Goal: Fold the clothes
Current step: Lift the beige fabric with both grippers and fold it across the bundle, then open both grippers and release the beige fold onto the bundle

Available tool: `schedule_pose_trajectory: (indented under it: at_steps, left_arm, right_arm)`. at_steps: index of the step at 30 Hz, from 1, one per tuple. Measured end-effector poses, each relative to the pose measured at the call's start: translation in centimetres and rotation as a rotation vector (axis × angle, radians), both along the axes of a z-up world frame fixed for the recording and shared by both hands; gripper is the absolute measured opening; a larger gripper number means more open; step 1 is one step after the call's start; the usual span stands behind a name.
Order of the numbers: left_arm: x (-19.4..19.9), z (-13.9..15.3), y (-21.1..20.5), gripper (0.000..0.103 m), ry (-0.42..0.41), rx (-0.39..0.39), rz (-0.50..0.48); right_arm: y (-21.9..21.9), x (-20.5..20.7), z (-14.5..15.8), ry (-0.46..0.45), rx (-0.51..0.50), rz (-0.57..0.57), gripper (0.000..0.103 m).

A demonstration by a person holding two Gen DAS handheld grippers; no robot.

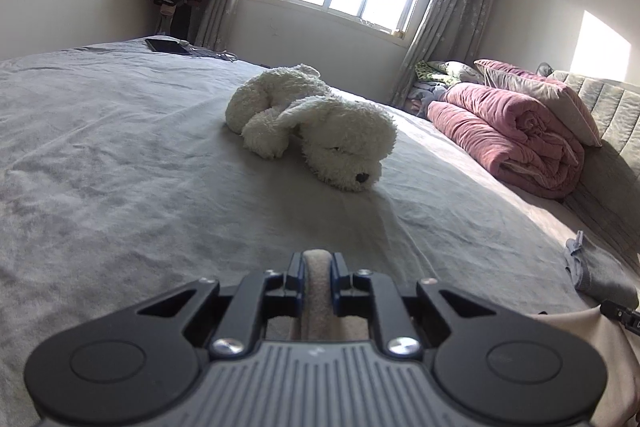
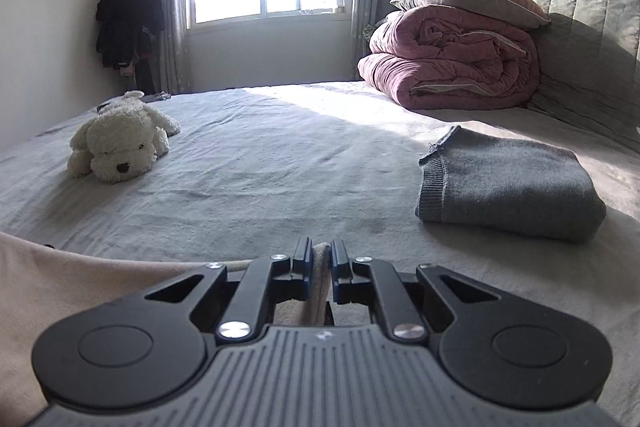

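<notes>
Jaws on both sides are clamped on the same beige garment (image 2: pixel 80 291): the left gripper (image 1: pixel 316 267) pinches a rolled edge of it between its pads, and the right gripper (image 2: pixel 321 259) pinches a thinner fold. Cloth runs off to the right of the left jaws and to the left of the right jaws, so the garment hangs or lies stretched between the two hands, its long axis crosswise, at the near edge of the bed (image 2: pixel 260 167). Neither hand is nearer; each holds its own end. Any fold, I judge, carries both forward over open sheet. Only the right view shows the whole grey sweater (image 2: pixel 508 195), folded and well apart; the left view catches just its corner, and shows the toy dog (image 1: pixel 316 131) ahead.
</notes>
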State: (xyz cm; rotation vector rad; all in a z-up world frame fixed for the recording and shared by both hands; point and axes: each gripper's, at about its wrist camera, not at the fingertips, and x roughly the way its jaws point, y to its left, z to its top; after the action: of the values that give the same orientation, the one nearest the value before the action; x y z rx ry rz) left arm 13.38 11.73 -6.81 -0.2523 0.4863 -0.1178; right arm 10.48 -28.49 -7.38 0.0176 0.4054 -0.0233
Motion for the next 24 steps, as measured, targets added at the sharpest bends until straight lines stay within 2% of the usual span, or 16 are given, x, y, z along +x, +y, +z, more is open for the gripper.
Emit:
schedule_pose_trajectory:
  at_steps: [3,5,9,11,12,13,14,18,21,24]
  left_arm:
    - [0.9,-1.4,-0.4,0.013,0.074,0.044,0.002]
    - [1.1,-1.9,-0.4,0.013,0.099,0.045,0.005]
    - [1.1,-2.0,-0.3,0.021,0.119,0.037,0.003]
    - [0.8,-1.6,-0.1,0.032,0.122,0.026,0.008]
    - [0.5,-1.3,-0.2,0.045,0.117,0.036,0.025]
    - [0.2,-0.8,-0.2,0.055,0.11,0.05,0.044]
    - [-0.1,-0.3,-0.3,0.059,0.099,0.066,0.059]
    - [-1.2,2.1,-1.0,0.071,0.058,0.128,0.091]
    - [-1.9,3.0,-2.8,0.084,0.03,0.138,0.026]
    - [-2.6,3.8,-4.7,0.093,0.001,0.146,-0.047]
  right_arm:
    - [0.4,1.1,-1.4,0.077,-0.048,0.001,0.009]
    - [0.3,1.5,-1.8,0.11,-0.045,-0.004,0.009]
    - [0.8,1.1,-1.6,0.105,-0.08,-0.018,0.01]
    - [1.2,0.8,-1.4,0.092,-0.104,-0.029,0.023]
    - [1.3,0.6,-1.3,0.085,-0.116,-0.035,0.029]
    - [1.4,0.3,-1.0,0.079,-0.129,-0.048,0.041]
    - [1.6,0.1,-0.7,0.074,-0.142,-0.061,0.046]
    - [2.1,-0.8,0.8,0.056,-0.141,-0.078,0.053]
    - [3.3,-1.6,1.9,0.025,-0.135,-0.064,0.056]
    - [4.9,-2.1,2.7,0.012,-0.1,-0.006,0.057]
